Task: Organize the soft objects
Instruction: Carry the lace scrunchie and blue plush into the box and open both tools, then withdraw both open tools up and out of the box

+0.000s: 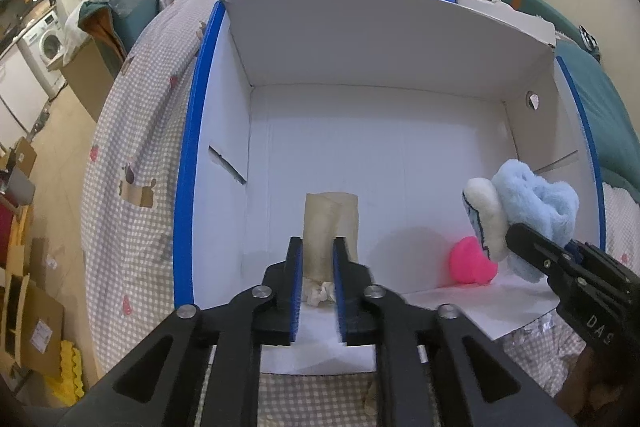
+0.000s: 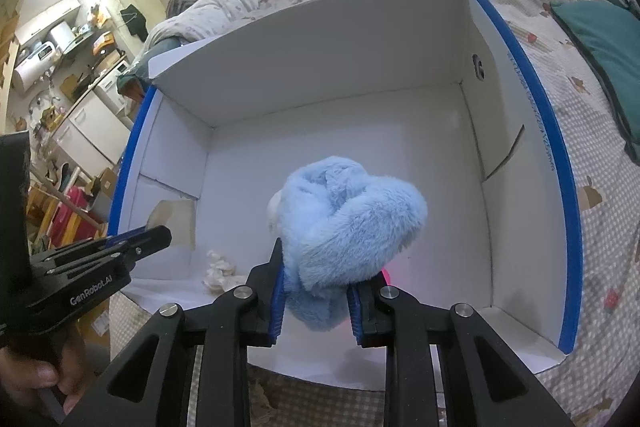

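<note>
Fingers (image 1: pixel 294 267) of left gripper (image 1: pixel 317 245) slightly parted, tips either side of a beige roll (image 1: pixel 330 215) standing near the front of the white box (image 1: pixel 360 39) on the bed (image 1: pixel 132 147); no squeeze visible. Right gripper (image 2: pixel 316 283) clamped on blue plush toy (image 2: pixel 348 219), hanging over the box floor just above a pink toy (image 1: pixel 472 263). Best now: lower plush onto bare floor beside the pink toy, clear of the roll, then release; draw left straight back, probably sparing the roll a topple.

"GenRobot.AI" – left gripper (image 2: pixel 158 237); "DAS" – right gripper (image 1: pixel 514 235)
</note>
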